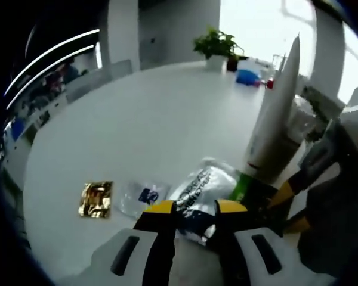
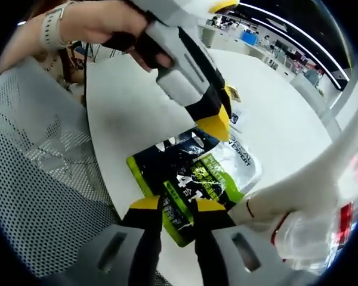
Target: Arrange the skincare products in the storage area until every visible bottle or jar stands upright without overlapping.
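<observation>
Left gripper view gave us, going from left to right, a small gold foil sachet (image 1: 96, 199) lying flat on the white table (image 1: 137, 119), then a clear sachet (image 1: 143, 196) beside it, then the black, white and green packet (image 1: 197, 193) directly ahead of our left gripper (image 1: 195, 210), and last a tall white tube (image 1: 277, 110) rising steeply just to the right of it. The left gripper's yellow-tipped jaws stood parted on either side of the packet's near end, with the packet showing in the gap; we could not tell whether they pinched it.

In the right gripper view, the left gripper (image 2: 218, 122) came in from the upper left, a hand (image 2: 101, 24) at its grip, with its yellow tip resting on the far end of the packet (image 2: 194, 173). The right gripper (image 2: 178, 205) sat at the packet's near green edge, its jaws narrowly apart with the packet's edge in the gap; whether they held it we could not tell. The white tube (image 2: 298, 185) ran off to the right.

We judged that the coming move turned on the packet's long axis, which ran from one gripper towards the other, so both were equally near, each at one end. The packet lay flat, partly over the table's edge above a mesh chair (image 2: 42, 179), and touched the tube's base, so it needed shifting clear.
</observation>
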`<state>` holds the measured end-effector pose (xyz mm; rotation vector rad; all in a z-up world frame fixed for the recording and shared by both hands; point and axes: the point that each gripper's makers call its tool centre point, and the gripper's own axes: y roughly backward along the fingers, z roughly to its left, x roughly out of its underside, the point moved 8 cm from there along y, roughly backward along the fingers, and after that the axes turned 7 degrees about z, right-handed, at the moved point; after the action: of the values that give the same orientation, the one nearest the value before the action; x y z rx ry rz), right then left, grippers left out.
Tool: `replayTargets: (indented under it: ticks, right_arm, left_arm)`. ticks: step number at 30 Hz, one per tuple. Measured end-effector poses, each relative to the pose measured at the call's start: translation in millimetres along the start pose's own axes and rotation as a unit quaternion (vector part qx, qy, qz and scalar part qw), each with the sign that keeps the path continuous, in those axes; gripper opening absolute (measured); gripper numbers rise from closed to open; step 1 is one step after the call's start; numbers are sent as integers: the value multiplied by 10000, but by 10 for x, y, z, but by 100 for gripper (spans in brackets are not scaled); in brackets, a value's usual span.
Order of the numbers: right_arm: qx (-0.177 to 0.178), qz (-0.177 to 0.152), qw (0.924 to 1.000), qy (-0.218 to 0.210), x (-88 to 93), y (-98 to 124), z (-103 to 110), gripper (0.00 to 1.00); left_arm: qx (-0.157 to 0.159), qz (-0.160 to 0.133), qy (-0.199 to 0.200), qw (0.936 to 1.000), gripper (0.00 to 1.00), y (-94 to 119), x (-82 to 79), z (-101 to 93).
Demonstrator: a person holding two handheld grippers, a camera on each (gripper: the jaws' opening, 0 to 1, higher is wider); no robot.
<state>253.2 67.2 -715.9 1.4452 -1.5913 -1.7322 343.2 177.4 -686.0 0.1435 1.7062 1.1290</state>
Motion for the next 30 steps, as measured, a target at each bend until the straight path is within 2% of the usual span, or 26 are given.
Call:
replayTargets:
  ticks: [6, 8, 13, 17, 21, 25, 27, 30]
  right_arm:
    - [5, 9, 10000, 37, -1, 2, 7, 20]
    - [-4, -12, 10000, 31, 3, 2, 5, 20]
    - [-4, 4, 10000, 53, -3, 2, 4, 20]
    - [4, -20, 10000, 55, -3, 3, 5, 21]
    - [1, -20, 10000, 58, 0, 5, 5, 21]
    - [97, -28, 9998, 159, -3, 11, 1, 23]
    - [106, -23, 9999, 77, 1, 12, 4, 22]
    - [125, -14, 9995, 307, -7, 27, 29, 24]
  left_arm:
    - [-53, -134, -1, 9999, 29, 280, -58, -68]
    - [11, -224, 125, 9997, 34, 374, -55, -107]
    - [-161, -363, 365, 9985, 45, 599, -11, -119]
    - [-535, -794, 728, 9927, 50, 797, -9, -75]
    - [-506, -781, 786, 9926, 63, 917, 22, -128]
    - [-600, -769, 733, 9925, 70, 1009, 52, -192]
    - [-595, -765, 747, 9925, 75, 1036, 62, -221]
    - [-575, -742, 782, 9925, 79, 1080, 96, -275]
